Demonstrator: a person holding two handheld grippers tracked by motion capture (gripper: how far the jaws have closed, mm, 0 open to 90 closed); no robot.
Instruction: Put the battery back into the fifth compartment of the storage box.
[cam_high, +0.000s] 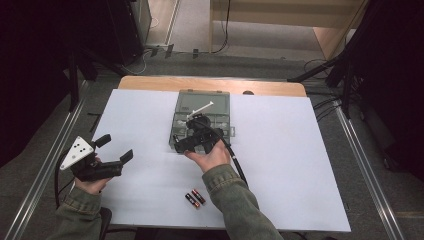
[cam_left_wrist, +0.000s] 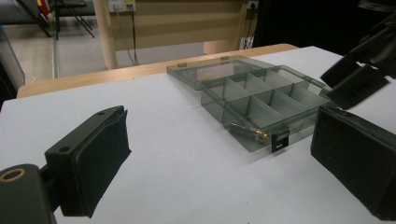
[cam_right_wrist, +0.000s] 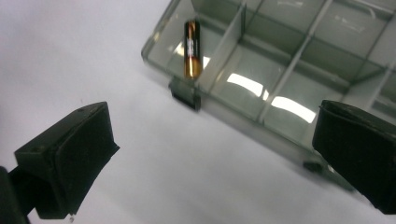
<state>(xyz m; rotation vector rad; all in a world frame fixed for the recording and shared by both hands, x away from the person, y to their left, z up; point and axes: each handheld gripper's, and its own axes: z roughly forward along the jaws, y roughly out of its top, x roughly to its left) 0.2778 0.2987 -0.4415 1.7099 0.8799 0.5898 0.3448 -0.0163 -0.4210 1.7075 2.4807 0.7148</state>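
Smoky grey plastic makes up the compartment box (cam_high: 202, 120), which lies open on the white table (cam_high: 300, 165) with its lid folded flat on the far side. One battery (cam_right_wrist: 191, 49) already lies in the box's near corner compartment, close beside the black latch (cam_right_wrist: 184, 95) on the front wall; it is a slim cylinder, black at one end and copper-orange at the other, resting on its side along a divider. The right gripper (cam_right_wrist: 210, 154) hangs just in front of that corner with its jaws spread wide and nothing between them, so I judge the drop of this battery to be done. Two more batteries (cam_high: 195, 198) lie side by side on the table, well in front of the box and near the person's right sleeve (cam_high: 235, 200). The next move likely calls for bringing the right gripper back to that pair, lining the jaws across one battery and closing on its middle. The left gripper (cam_high: 116, 149) rests well to the left of the box, jaws open and empty.
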